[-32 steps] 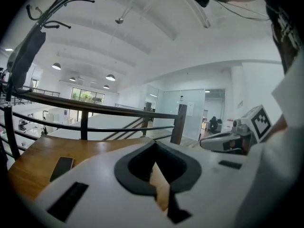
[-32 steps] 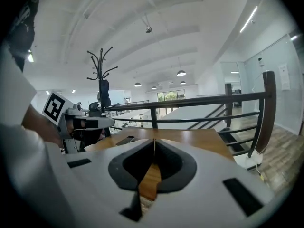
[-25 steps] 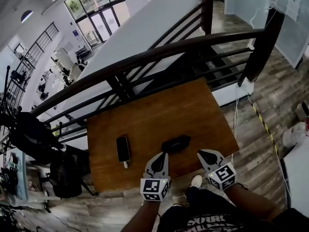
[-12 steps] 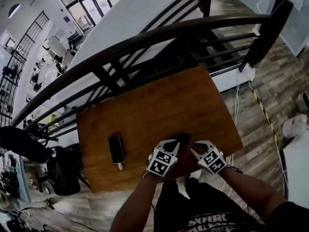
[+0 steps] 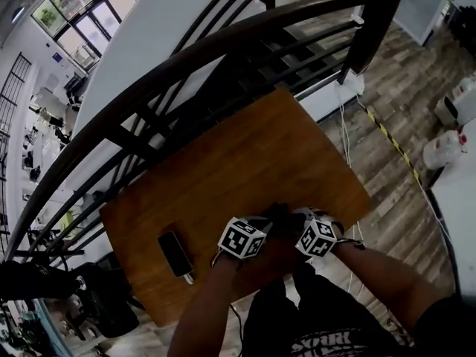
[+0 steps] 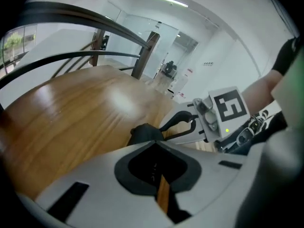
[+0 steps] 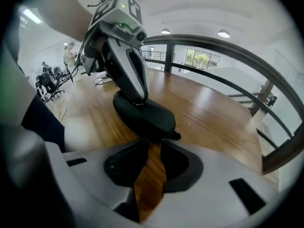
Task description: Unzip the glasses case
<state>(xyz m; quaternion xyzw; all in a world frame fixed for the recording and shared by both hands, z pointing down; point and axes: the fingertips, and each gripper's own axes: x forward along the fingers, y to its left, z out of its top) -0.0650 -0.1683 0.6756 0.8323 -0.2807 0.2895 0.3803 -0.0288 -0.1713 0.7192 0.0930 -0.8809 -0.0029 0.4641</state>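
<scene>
The black oval glasses case (image 5: 277, 213) lies near the front edge of the wooden table (image 5: 223, 162). My left gripper (image 5: 262, 224) meets its left end and my right gripper (image 5: 296, 219) its right end. In the left gripper view the left gripper (image 6: 155, 146) has dark case material (image 6: 145, 133) between its pads, and the right gripper (image 6: 164, 129) faces it. In the right gripper view the case (image 7: 142, 115) lies just beyond my right gripper (image 7: 153, 144), whose jaws stand slightly apart over bare wood. A small zip pull (image 7: 176, 136) sticks out beside them. The left gripper (image 7: 137, 99) bears on the case's far end.
A black phone (image 5: 175, 253) lies on the table's left part. A dark curved railing (image 5: 186, 58) runs along the table's far edge, with a drop behind it. Wooden floor and a cable (image 5: 343, 136) are on the right. The person's legs are under the front edge.
Both grippers have moved forward from the table's front edge and closed in on the case from either end. The left gripper has taken hold of it. The head view has tilted.
</scene>
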